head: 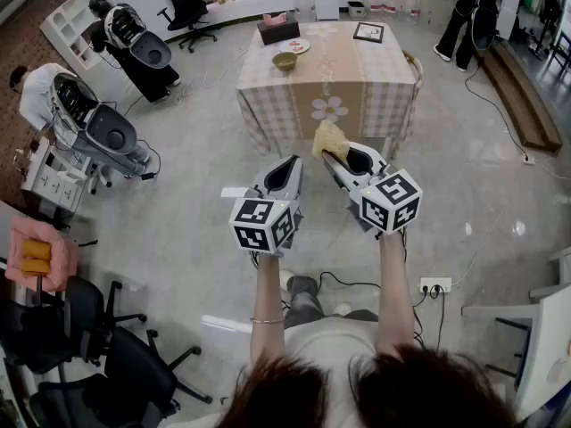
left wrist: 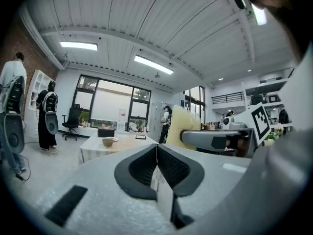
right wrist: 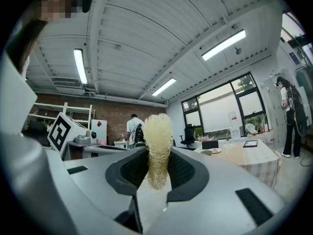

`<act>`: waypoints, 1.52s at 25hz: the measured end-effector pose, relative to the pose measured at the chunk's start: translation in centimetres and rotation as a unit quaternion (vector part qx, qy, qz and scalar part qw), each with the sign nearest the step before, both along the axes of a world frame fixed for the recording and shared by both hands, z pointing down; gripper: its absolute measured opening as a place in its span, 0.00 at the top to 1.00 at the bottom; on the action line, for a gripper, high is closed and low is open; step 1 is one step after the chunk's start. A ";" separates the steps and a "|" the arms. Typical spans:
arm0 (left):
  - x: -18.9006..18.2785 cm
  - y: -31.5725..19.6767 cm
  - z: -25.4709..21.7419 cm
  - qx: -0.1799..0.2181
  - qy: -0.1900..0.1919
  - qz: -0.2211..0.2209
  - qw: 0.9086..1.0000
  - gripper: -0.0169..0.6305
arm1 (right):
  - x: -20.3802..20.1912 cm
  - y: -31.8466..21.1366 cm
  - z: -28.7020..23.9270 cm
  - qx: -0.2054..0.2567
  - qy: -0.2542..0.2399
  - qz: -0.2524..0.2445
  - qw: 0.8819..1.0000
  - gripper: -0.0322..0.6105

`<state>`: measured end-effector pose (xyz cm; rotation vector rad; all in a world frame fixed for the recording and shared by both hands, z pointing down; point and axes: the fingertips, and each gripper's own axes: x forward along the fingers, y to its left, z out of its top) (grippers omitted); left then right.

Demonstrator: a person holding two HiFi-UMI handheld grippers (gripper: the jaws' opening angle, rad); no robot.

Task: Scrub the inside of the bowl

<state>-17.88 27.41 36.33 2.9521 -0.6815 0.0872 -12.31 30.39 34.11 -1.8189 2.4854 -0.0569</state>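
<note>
In an open workroom the surface (head: pixel 357 83) holds the bowl (head: pixel 285 60) near its left edge, while well short of that surface the left gripper (head: pixel 293 164) is pressed together empty and the right gripper (head: pixel 336 155) pinches a light, springy scrubber (head: pixel 327 137); the bowl would likely slide unless steadied by its rim.

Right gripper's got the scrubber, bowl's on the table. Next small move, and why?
Probably step toward the table and carry both grippers up to the bowl. The right gripper is shut on the loofah scrubber, the left gripper is shut and empty, and the bowl sits far beyond both, so scrubbing cannot start from here.
</note>
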 end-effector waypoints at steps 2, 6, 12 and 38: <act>0.2 0.2 0.0 0.000 0.000 0.000 1.000 0.95 | 0.2 0.2 0.0 -0.001 0.000 -0.001 1.000 0.80; 0.8 0.5 0.1 -0.002 0.001 0.001 1.000 0.95 | 0.6 0.6 0.1 -0.002 -0.001 -0.001 1.000 0.80; 1.5 1.2 0.4 -0.007 0.002 -0.002 1.000 0.95 | 1.4 1.4 0.1 -0.001 -0.003 0.004 1.000 0.80; 8.6 -9.9 2.7 -0.054 -0.003 0.012 0.998 0.95 | 9.2 -9.3 2.2 -0.039 -0.014 0.046 0.998 0.80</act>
